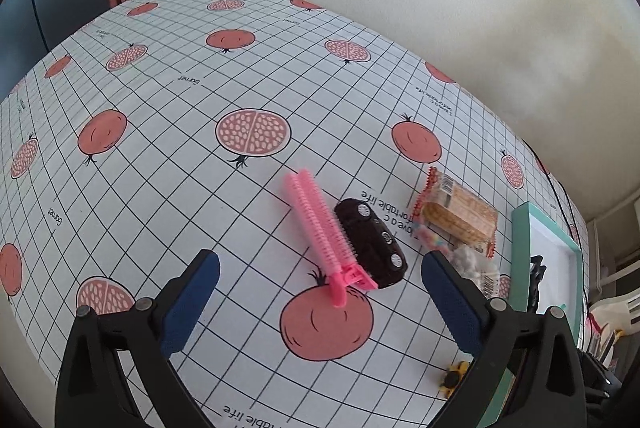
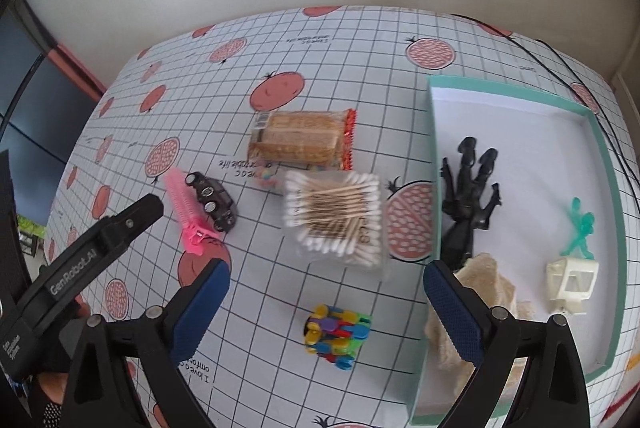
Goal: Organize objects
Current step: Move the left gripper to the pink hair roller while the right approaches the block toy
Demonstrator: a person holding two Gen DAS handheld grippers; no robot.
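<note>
Both the left gripper [image 1: 320, 302] and right gripper [image 2: 326, 308] gape empty over the tablecloth, the pink hair clip [image 1: 320, 224] touching the black toy car [image 1: 370, 242], while only the right wrist view shows the teal tray's [image 2: 434, 163] black figure [image 2: 468, 195] well beyond them.

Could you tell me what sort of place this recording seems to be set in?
Probably a home, at a table pushed against a plain wall: a pomegranate-print tablecloth, household bits like a pack of cotton swabs and a toy car, and a teal tray for sorting.
</note>
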